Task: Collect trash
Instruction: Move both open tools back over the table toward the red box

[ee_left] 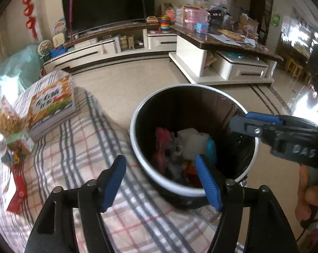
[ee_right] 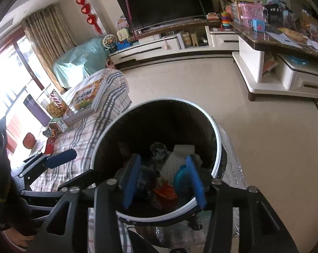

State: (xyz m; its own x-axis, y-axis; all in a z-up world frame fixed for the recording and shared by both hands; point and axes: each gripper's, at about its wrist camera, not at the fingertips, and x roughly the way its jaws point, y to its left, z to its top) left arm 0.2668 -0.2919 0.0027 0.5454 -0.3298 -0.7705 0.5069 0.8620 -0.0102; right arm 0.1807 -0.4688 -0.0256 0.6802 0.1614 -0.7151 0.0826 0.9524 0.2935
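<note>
A round trash bin [ee_left: 138, 147] with a white rim and black liner stands on the floor beside a plaid-covered surface [ee_left: 79, 160]. It holds mixed trash [ee_left: 186, 145]: red wrappers, white paper, a blue piece. My left gripper [ee_left: 161, 179] is open and empty, straddling the bin's near rim. My right gripper [ee_right: 163, 179] is open and empty just above the bin [ee_right: 217, 135], over its trash [ee_right: 169, 168]; it also shows from the side in the left wrist view [ee_left: 243, 124]. On the plaid surface lie a red wrapper [ee_left: 16, 191] and small scraps [ee_left: 15, 156].
A thick book [ee_left: 51, 107] and a snack jar [ee_left: 7, 122] sit on the plaid surface. A TV cabinet [ee_left: 108, 50] and a cluttered coffee table [ee_left: 222, 48] stand across the tiled floor [ee_right: 264, 147]. A teal-covered object [ee_right: 79, 61] stands by the curtain.
</note>
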